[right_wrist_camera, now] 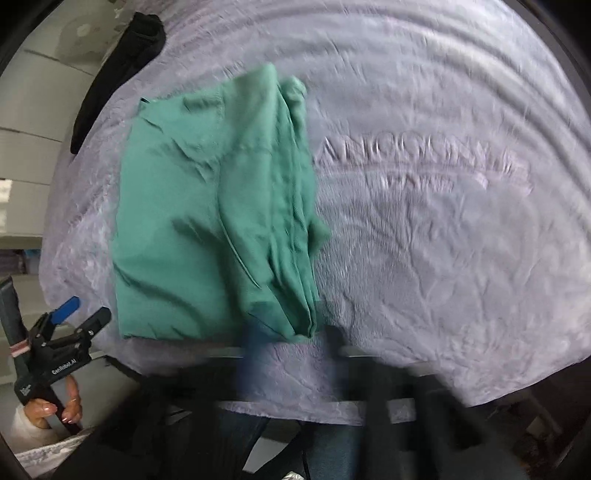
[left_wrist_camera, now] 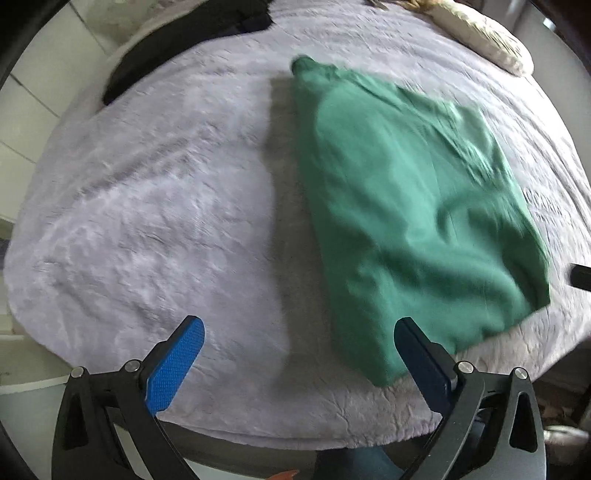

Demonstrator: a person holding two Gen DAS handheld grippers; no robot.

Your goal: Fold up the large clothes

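A green garment (left_wrist_camera: 410, 206) lies folded into a long rectangle on the grey bed cover (left_wrist_camera: 166, 206); it also shows in the right wrist view (right_wrist_camera: 214, 214). My left gripper (left_wrist_camera: 299, 328) is open and empty, held above the bed's near edge just left of the garment's near corner. It also shows from the side in the right wrist view (right_wrist_camera: 83, 314). My right gripper (right_wrist_camera: 291, 343) is heavily blurred at the garment's near right corner. Its fingers look apart, with nothing clearly between them.
A black garment (left_wrist_camera: 184, 44) lies at the bed's far left edge, also in the right wrist view (right_wrist_camera: 118, 77). A cream pillow (left_wrist_camera: 480, 33) sits at the far right. The cover has raised lettering (right_wrist_camera: 417, 155) right of the green garment.
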